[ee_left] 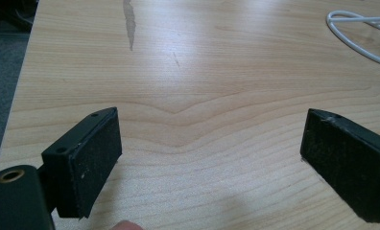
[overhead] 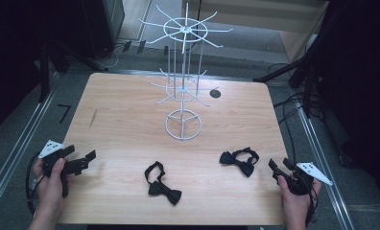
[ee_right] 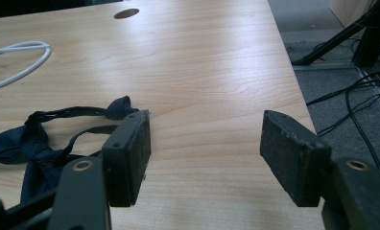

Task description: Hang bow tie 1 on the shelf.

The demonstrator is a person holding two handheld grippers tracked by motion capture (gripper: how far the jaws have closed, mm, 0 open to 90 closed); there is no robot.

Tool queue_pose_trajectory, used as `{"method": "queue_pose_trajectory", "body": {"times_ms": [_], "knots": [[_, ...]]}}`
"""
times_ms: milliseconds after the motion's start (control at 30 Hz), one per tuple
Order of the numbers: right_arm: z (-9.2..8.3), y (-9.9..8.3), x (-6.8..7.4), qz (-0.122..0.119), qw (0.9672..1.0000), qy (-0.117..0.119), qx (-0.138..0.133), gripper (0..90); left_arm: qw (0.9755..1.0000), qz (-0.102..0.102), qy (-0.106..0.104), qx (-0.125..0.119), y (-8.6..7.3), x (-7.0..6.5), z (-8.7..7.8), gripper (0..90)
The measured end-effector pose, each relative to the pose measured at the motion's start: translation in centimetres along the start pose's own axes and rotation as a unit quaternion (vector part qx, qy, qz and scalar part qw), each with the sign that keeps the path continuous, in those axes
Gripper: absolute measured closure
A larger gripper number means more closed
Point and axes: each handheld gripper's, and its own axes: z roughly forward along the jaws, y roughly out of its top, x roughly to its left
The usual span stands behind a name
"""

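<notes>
Spanning grey floor, scuffed pale wood table (overhead: 125,129).

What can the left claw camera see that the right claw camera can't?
Left gripper view alone: a long grey scratch mark on the wood, with the open left claw over bare wood. Right gripper view alone: a dark bow tie, a round hole, floor cables, and the open right claw. Both: the wooden table and the white wire stand's base ring.

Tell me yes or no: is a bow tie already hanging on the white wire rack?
No: in the high view both bow ties, the middle bow tie and the right bow tie, lie flat on the table, and the white wire rack holds nothing.
</notes>
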Motion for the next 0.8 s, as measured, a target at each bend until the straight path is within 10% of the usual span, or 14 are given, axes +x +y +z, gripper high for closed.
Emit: {"method": "queue_pose_trajectory", "body": {"times_ms": [800], "knots": [[1.7, 1.8, 3.8, -0.016, 0.9996, 0.016, 0.018, 45.3, 1.0, 0.004, -0.001, 0.001, 0.0, -0.1, 0.0, 7.7]]}}
